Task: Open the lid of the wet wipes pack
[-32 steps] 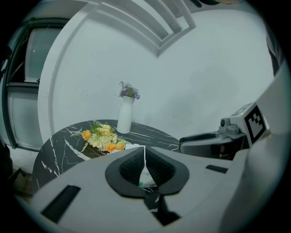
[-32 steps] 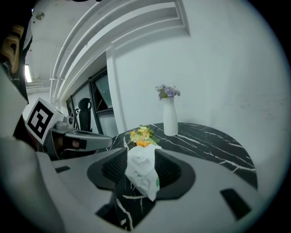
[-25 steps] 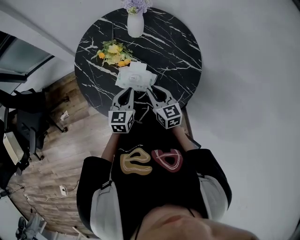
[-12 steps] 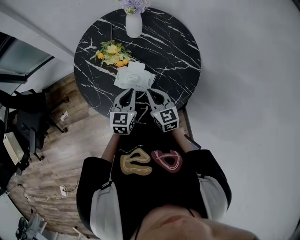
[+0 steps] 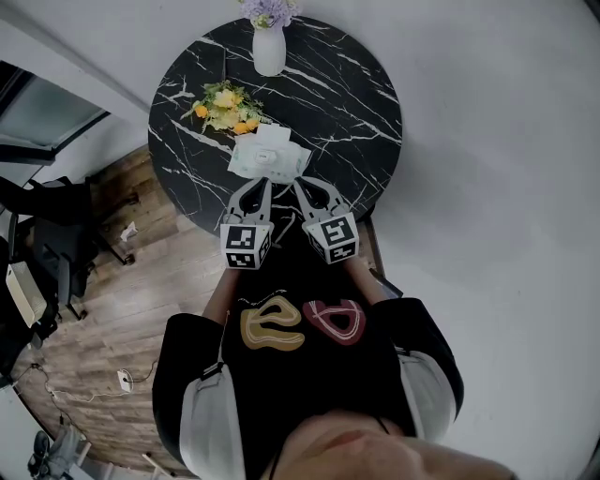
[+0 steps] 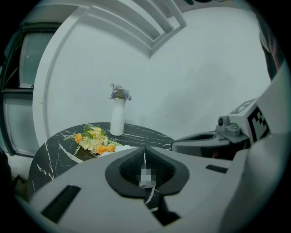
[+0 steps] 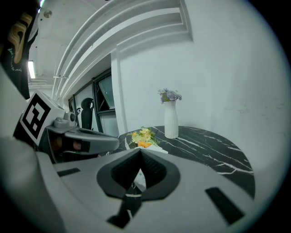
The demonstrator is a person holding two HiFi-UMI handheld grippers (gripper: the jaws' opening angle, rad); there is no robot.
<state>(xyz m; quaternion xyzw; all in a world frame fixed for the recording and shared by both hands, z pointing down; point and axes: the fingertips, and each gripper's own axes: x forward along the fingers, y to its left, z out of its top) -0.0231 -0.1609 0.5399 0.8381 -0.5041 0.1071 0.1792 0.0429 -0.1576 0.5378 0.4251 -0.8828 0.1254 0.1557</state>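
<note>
Two grippers, jaws together, empty: left gripper (image 5: 260,183), right gripper (image 5: 302,183), near wet wipes pack (image 5: 246,159) on bench (image 5: 347,103). Better: left presses pack, right hooks lid (image 5: 274,161) edge.

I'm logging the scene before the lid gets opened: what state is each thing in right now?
pack: flat on the table; lid too small to judge.
left gripper: shut, tips near the pack.
right gripper: shut, tips near the pack; whether it pinches anything can't be told.
vase: upright, holding flowers.
bouquet: lying on the table.
</note>
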